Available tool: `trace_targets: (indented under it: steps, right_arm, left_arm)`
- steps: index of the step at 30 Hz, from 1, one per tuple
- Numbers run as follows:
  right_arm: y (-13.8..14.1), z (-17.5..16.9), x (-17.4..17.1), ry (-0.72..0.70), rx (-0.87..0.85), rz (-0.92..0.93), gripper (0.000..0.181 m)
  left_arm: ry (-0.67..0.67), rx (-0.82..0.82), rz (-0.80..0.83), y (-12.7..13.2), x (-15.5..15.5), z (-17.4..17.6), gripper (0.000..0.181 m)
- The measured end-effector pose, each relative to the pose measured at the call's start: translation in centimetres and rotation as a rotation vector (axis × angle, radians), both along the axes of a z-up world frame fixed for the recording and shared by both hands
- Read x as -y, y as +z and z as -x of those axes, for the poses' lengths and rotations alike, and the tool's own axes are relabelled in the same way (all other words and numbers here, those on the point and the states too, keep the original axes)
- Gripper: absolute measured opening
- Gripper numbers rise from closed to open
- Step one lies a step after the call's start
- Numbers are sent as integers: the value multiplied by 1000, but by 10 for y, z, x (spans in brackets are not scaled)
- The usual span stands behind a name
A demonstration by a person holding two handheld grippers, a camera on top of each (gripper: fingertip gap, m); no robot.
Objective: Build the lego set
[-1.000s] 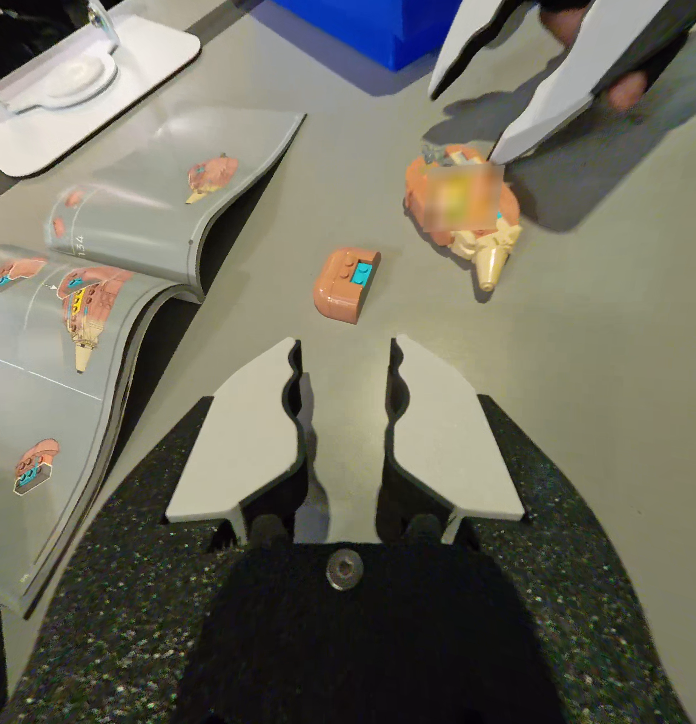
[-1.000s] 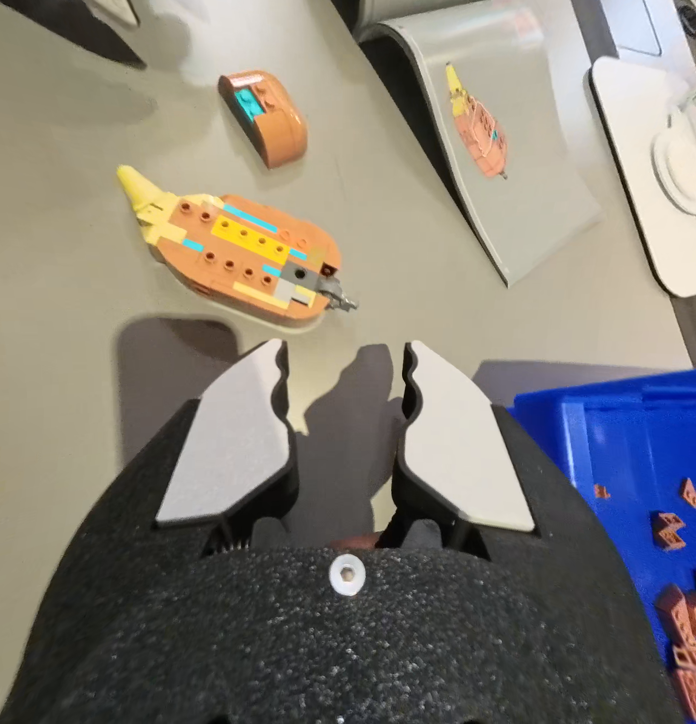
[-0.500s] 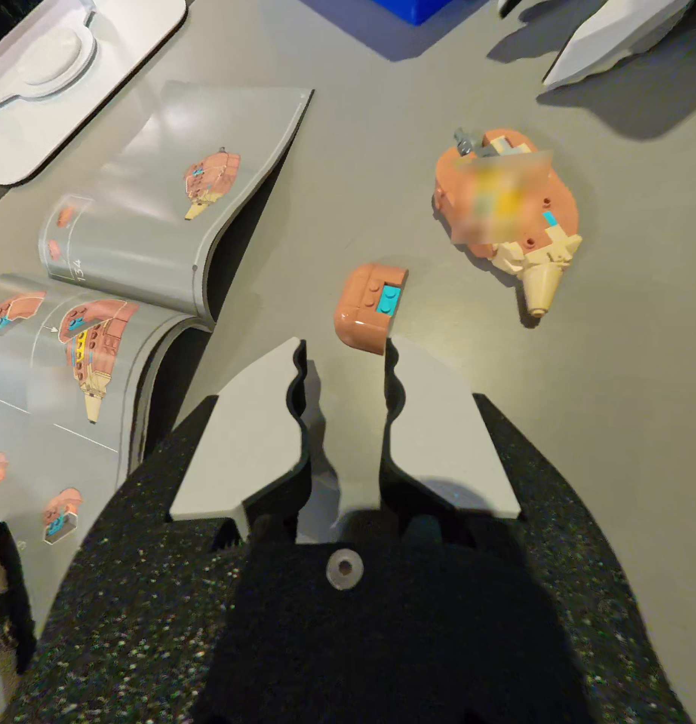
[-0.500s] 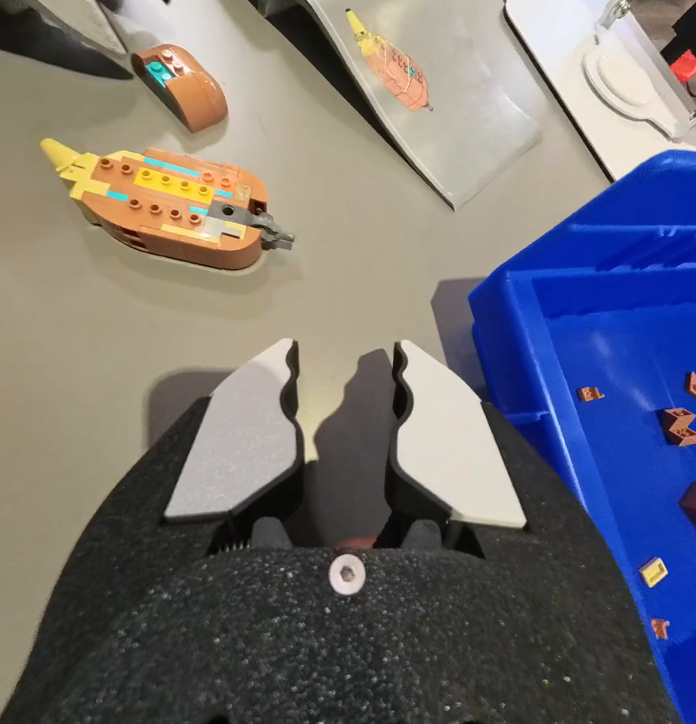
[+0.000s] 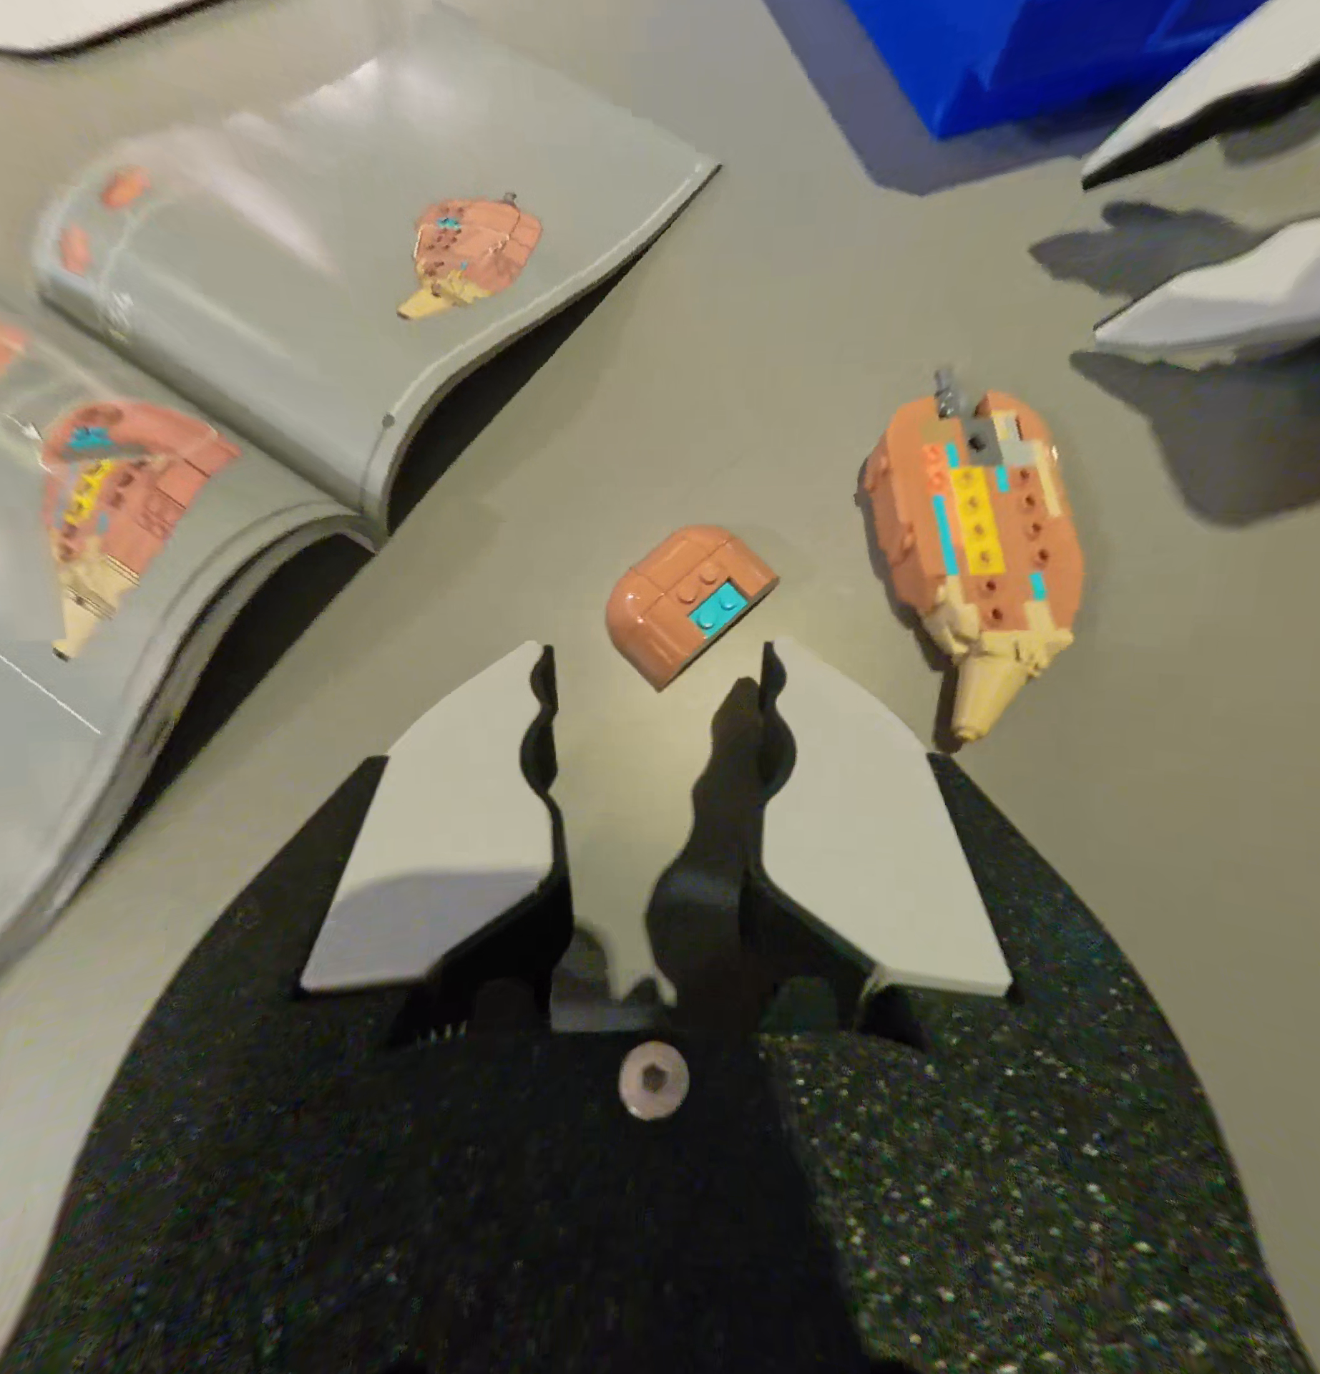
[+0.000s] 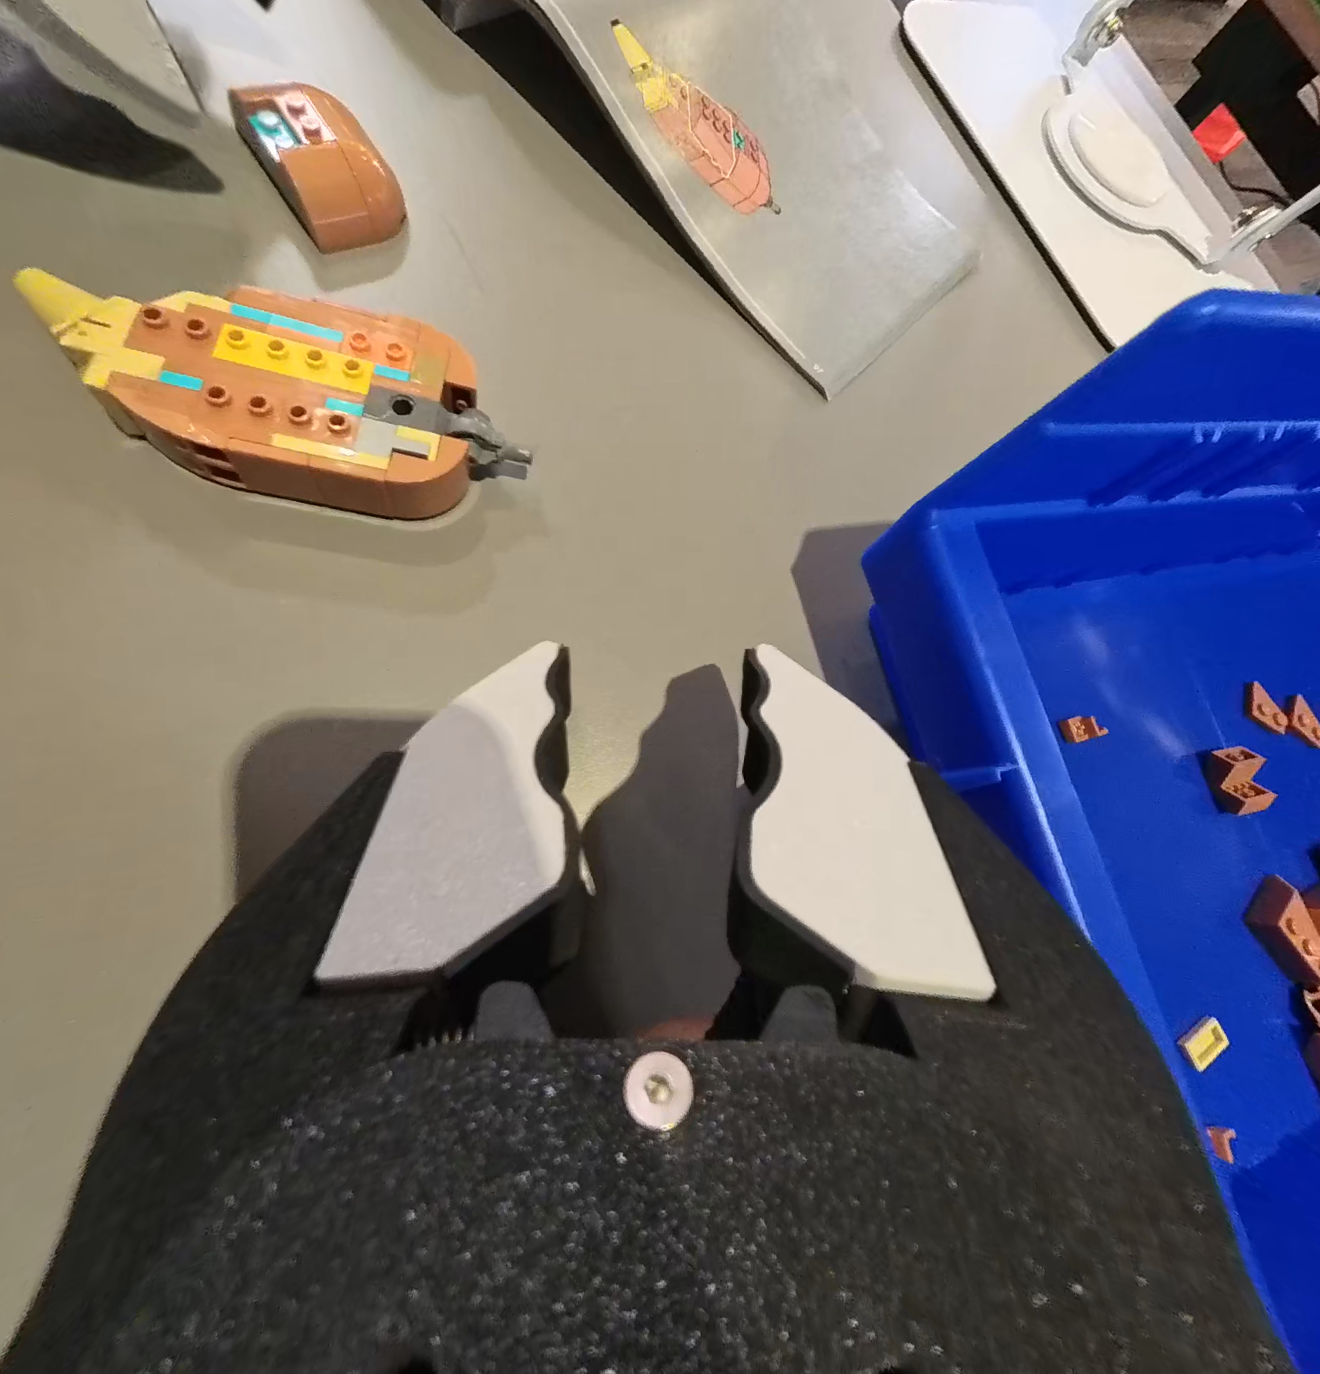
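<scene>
A small rounded brown lego piece with a teal tile (image 5: 686,602) lies on the grey table just ahead of my left gripper (image 5: 657,654), which is open and empty. To its right lies the larger brown boat-shaped build (image 5: 972,520) with yellow, teal and tan parts and a grey end piece. In the right wrist view the build (image 6: 285,394) lies at the left, the small piece (image 6: 322,163) beyond it. My right gripper (image 6: 655,654) is open and empty, above bare table beside the blue bin (image 6: 961,595). It also shows in the left wrist view (image 5: 1221,245).
An open instruction booklet (image 5: 285,297) lies at the left, also in the right wrist view (image 6: 775,186). The blue bin holds several loose brown bricks (image 6: 1296,929). A white board with a clear stand (image 6: 1132,149) sits behind it.
My left gripper has moved up to the small brown piece and opened wider. My right gripper has drawn back from the build toward the blue bin.
</scene>
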State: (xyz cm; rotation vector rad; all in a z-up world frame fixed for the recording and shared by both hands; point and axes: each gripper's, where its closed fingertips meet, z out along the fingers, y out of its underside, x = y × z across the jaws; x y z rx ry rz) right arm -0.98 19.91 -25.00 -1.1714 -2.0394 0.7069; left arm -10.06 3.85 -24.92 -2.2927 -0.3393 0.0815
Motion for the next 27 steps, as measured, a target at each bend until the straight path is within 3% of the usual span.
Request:
trace_targets:
  steps: [8,15,27]
  right_arm:
    - [1,0,0,-9,-13,-17,43]
    - [1,0,0,-7,-14,-17,42]
    - [1,0,1,-2,-17,-19,41]
  left_arm:
    - [130,-41,23,-4,-10,-5,54]
    - [-36,-158,13,9,-25,-25,33]
    - [-66,-93,29,3,-27,-28,36]
